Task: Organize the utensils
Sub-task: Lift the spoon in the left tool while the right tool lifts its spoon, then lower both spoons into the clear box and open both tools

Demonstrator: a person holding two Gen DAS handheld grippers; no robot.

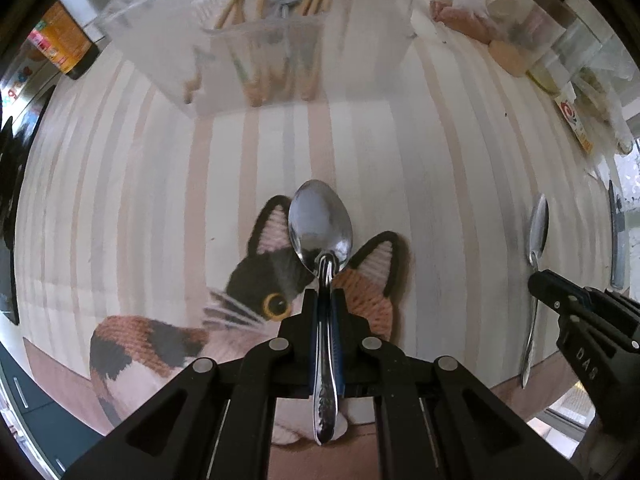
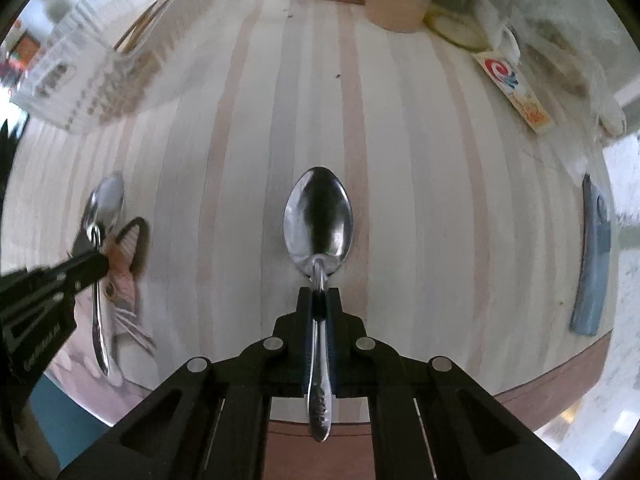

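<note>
Holding a spoon in each set of tongs, both pointing straight down at the striped surface [image 1: 400,168]. Left tongs [image 1: 325,300] clamped on the handle of the left spoon [image 1: 320,224], bowl sticking out past the tips, patterned end of the handle poking back between the arms. Hovering right over a knitted cat mat [image 1: 248,280] in black, orange and pink, spoon bowl sitting between the two ears in view. Same story on the other side: right tongs [image 2: 319,300] squeezed onto the neck of the right spoon [image 2: 318,216], bowl out front, nothing but bare stripes under it. Also visible from the left camera: right tongs [image 1: 538,280] off at the edge gripping their spoon [image 1: 538,232]. And from the right camera: left tongs [image 2: 98,264], blurry, over the cat mat [image 2: 128,248], gripping their spoon [image 2: 106,200].

Farther back, a clear plastic organizer [image 1: 256,40] with wooden-handled utensils [image 1: 276,8] standing in it, well apart from both spoons. Dark bottle with an orange label [image 1: 68,40] off to its left. Jumble of jars and packets [image 2: 460,20] along the far right. Flat blue-grey thing [image 2: 594,256] lying near the right edge, too blurry to call.
</note>
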